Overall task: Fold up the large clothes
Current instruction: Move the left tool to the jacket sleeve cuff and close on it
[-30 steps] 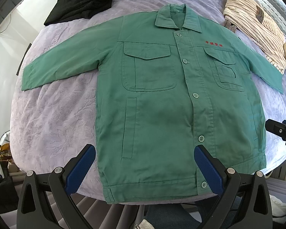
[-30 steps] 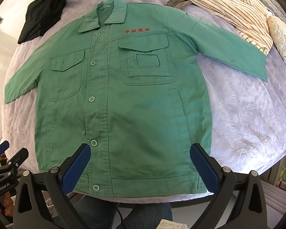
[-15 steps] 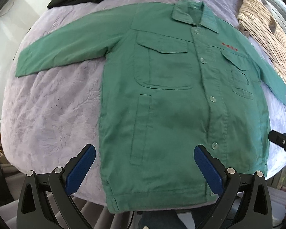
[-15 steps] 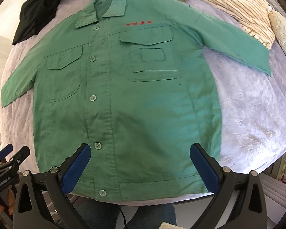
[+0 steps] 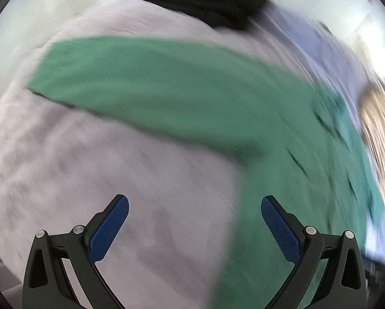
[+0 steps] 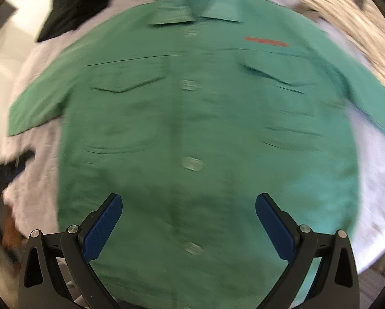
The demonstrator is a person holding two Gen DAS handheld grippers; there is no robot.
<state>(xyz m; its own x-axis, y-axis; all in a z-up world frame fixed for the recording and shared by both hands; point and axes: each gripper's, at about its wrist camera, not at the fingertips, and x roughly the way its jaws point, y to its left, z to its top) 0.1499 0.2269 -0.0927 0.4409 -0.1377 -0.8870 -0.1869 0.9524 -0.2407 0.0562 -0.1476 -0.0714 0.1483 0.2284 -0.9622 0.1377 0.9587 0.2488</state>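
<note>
Green jacket (image 6: pixel 192 134) flat, collar pointing away, left gripper (image 5: pixel 195 221) and right gripper (image 6: pixel 188 219) spread apart, empty

Lying flat on the bed (image 6: pixel 372 180), front up: the jacket (image 6: pixel 192 128), collar (image 6: pixel 195 10) pointing toward 12 o'clock in the right wrist view, hem toward 6. Stretching out toward 9 and 3 o'clock: its two sleeves. Sitting at 11 o'clock beyond the shoulder: a dark garment (image 6: pixel 76 2). Lying at 1 to 2 o'clock past the other shoulder: a striped garment (image 6: pixel 346 20). Hovering over the lower front of the jacket: the right tool (image 6: pixel 188 206), spread wide. Hanging over bare bed just beside the jacket's side edge: the left tool (image 5: pixel 195 208), likewise spread, with one sleeve (image 5: pixel 141 82) running across from 9 toward 3 o'clock ahead of it.
</note>
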